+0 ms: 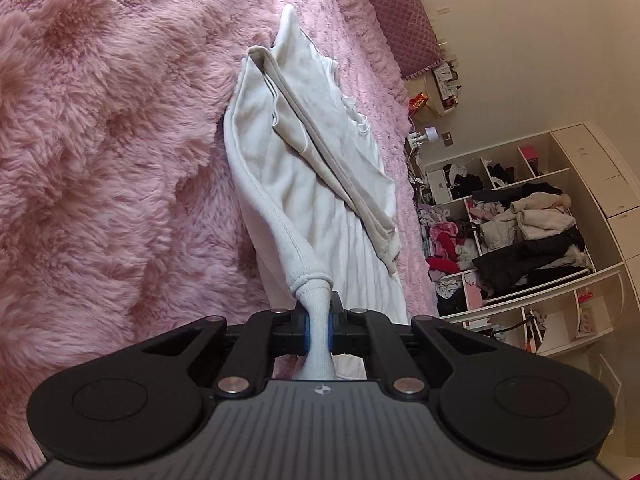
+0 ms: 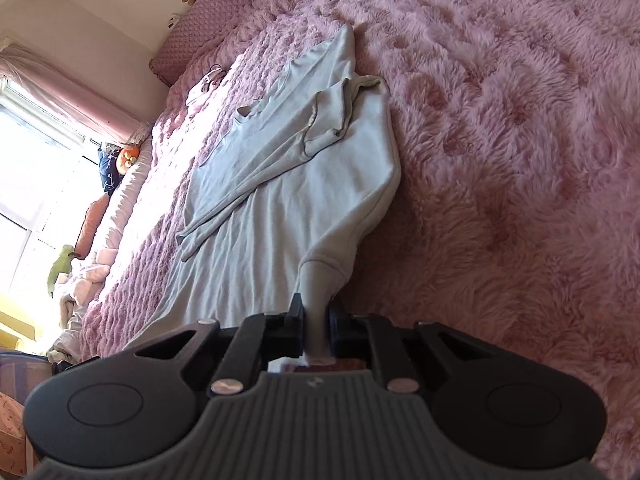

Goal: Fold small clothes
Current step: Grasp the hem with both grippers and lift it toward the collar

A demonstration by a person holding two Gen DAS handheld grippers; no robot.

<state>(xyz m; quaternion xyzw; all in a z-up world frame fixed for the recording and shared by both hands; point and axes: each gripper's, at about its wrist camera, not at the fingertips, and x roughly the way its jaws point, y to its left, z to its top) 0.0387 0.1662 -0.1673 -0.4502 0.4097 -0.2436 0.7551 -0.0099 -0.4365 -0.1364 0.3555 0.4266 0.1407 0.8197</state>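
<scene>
A white long-sleeved top (image 1: pixel 304 168) lies spread on a fluffy pink blanket (image 1: pixel 112 152), with both sleeves folded across its body. My left gripper (image 1: pixel 319 326) is shut on a bunched corner of the top's hem, and the cloth rises taut from the bed into its jaws. In the right wrist view the same white top (image 2: pixel 288 184) stretches away from me. My right gripper (image 2: pixel 316 320) is shut on the other hem corner, pinched into a narrow tail between the pads. Both corners are lifted slightly off the blanket.
The pink blanket (image 2: pixel 500 140) covers the whole bed. A quilted pink headboard (image 1: pixel 396 12) stands at the far end. Open white shelves (image 1: pixel 532 240) crammed with clothes stand beside the bed. A bright window (image 2: pixel 28 168), cushions and soft toys (image 2: pixel 120 160) line the other side.
</scene>
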